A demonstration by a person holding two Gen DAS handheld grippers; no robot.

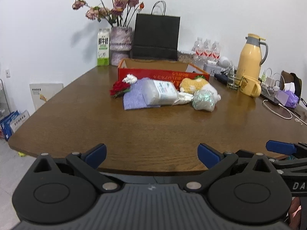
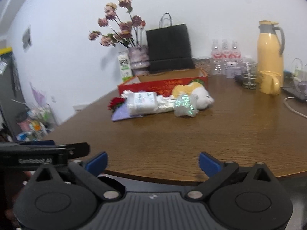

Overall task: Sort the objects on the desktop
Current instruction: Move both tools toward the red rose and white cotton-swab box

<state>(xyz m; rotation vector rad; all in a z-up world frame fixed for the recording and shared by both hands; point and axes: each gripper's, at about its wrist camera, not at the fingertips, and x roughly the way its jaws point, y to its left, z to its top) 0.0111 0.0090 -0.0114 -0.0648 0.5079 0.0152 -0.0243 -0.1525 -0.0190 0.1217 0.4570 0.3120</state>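
Both tools hung over the near edge of the brown wooden tabletop, well short of the things to be sorted. The left tool had its blue-padded fingers spread as wide as they go, with nothing between them but bare wood. The right tool stood just as wide and just as empty; one of its blue pads also showed at the right border of the left wrist view. The clutter lay in a loose row near the middle of the tabletop, just in front of a low red cardboard box with an open top. At the left end sat a red fabric flower with a small white tuft just behind it. Beside the flower was a lilac cloth, and a clear-wrapped white packet lay partly on that cloth. To the right came a crumpled iridescent bag, touching a yellow and white plush toy that rested against the box. Behind the box stood a black paper bag, a vase of dried pink flowers and a milk carton. Farther right were three water bottles, a yellow thermos jug, a yellow mug and a small glass. The right wrist view was somewhat blurred.
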